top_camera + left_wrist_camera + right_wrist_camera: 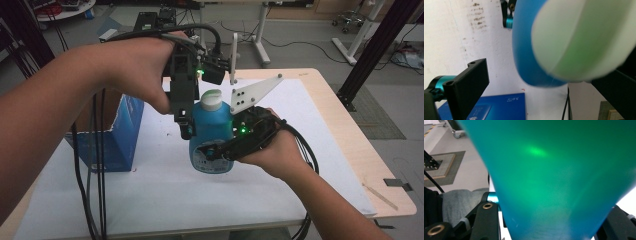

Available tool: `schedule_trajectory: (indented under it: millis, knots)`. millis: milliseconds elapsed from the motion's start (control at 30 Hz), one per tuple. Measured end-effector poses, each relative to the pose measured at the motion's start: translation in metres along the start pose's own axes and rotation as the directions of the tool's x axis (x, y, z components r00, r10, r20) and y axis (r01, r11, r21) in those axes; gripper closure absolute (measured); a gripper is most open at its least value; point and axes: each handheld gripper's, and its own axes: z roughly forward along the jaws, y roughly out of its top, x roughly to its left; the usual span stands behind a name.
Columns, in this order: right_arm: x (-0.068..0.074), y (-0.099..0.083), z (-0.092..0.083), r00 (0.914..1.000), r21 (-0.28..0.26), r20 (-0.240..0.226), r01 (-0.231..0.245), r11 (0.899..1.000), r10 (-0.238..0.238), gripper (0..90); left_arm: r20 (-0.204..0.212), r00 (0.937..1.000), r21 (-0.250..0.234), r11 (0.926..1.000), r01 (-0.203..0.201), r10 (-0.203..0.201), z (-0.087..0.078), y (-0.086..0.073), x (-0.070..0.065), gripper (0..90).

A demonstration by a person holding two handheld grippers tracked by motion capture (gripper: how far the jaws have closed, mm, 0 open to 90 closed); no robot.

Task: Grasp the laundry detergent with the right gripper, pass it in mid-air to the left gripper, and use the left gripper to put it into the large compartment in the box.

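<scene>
One blue bottle point(212, 137) with a white cap point(211, 99) hangs in the air above the middle of the tabletop point(345, 145), upright and clear of the white sheet point(165, 200) that covers most of the surface. The right gripper point(216, 152) clamps the bottle's lower body from the right side; in the right gripper view its two black jaws press against either side of the blue wall point(554, 180), so it is closed on the bottle. The left gripper point(186, 127) comes down from above at the bottle's left shoulder, beside the cap. In the left gripper view the cap point(584, 40) sits between its two jaws, with bare space between the left jaw and the cap; the right jaw is close by the cap, but contact cannot be made out, so this gripper reads as open around the cap rather than pinching it.

One blue carton point(112, 135) stands on the left part of the sheet, near the bottle but apart from it, and close to the tabletop's left edge. The area right of the hands is bare sheet out to a strip of bare wood along the right edge, and the front of the sheet below the bottle is open too. The far edge lies just behind the left gripper.

Count: one bottle, one cap, one carton, two grippers, two hands.
</scene>
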Motion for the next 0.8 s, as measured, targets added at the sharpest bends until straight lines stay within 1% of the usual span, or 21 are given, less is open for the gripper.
schedule_trajectory:
  millis: [67,167,200,300,333,467,533,633,667,733,767,800]
  knots:
    - [0.001,0.002,0.003,1.0000,-0.003,-0.005,0.000,1.000,0.000,46.3,0.004,1.0000,-0.006,1.0000,0.002,-0.002,0.001,0.001,-0.002,1.7]
    - [0.001,0.003,0.007,0.9999,-0.009,-0.012,0.003,1.000,-0.004,46.3,0.002,1.0000,-0.002,1.0000,-0.005,0.005,0.003,0.003,-0.004,1.7]
    - [0.001,0.004,0.008,0.9999,-0.007,-0.012,0.004,1.000,-0.004,46.3,0.000,1.0000,-0.005,1.0000,0.000,0.000,0.004,0.004,-0.005,1.7]
    - [0.002,0.005,0.012,0.9996,-0.008,-0.028,0.003,1.000,-0.003,46.3,0.002,1.0000,-0.005,1.0000,-0.004,0.004,0.007,0.005,-0.005,1.7]
    - [0.002,0.006,0.013,0.9995,-0.008,-0.032,0.001,1.000,-0.002,46.3,-0.006,1.0000,-0.007,1.0000,-0.002,0.002,0.007,0.006,-0.005,1.7]
    - [0.002,0.006,0.014,0.9995,-0.018,-0.031,-0.001,1.000,0.001,46.3,-0.016,0.9999,-0.007,1.0000,0.005,-0.006,0.008,0.007,-0.004,1.7]
    - [0.002,0.007,0.014,0.9995,-0.021,-0.032,-0.005,1.000,0.005,46.3,-0.015,0.9997,-0.007,0.9998,0.017,-0.017,0.009,0.007,-0.004,1.7]
    - [0.001,0.007,0.014,0.9995,-0.020,-0.032,-0.005,1.000,0.004,46.3,-0.019,0.9996,-0.003,0.9998,0.018,-0.018,0.009,0.009,-0.004,1.7]
    - [0.001,0.006,0.014,0.9995,-0.023,-0.031,0.003,1.000,-0.003,46.3,-0.021,0.9996,0.000,0.9998,0.019,-0.019,0.009,0.009,-0.004,2.1]
    - [0.001,0.006,0.014,0.9995,-0.022,-0.030,0.001,1.000,-0.002,46.3,-0.023,0.9995,0.000,0.9997,0.023,-0.023,0.009,0.009,-0.004,3.6]
    - [0.001,0.006,0.014,0.9996,-0.022,-0.029,0.001,1.000,-0.001,46.3,-0.016,0.9995,0.007,0.9996,0.029,-0.028,0.009,0.009,-0.003,3.6]
    - [0.001,0.006,0.013,0.9996,-0.023,-0.030,0.001,1.000,-0.001,46.3,-0.018,0.9995,0.011,0.9996,0.027,-0.027,0.010,0.009,-0.003,8.5]
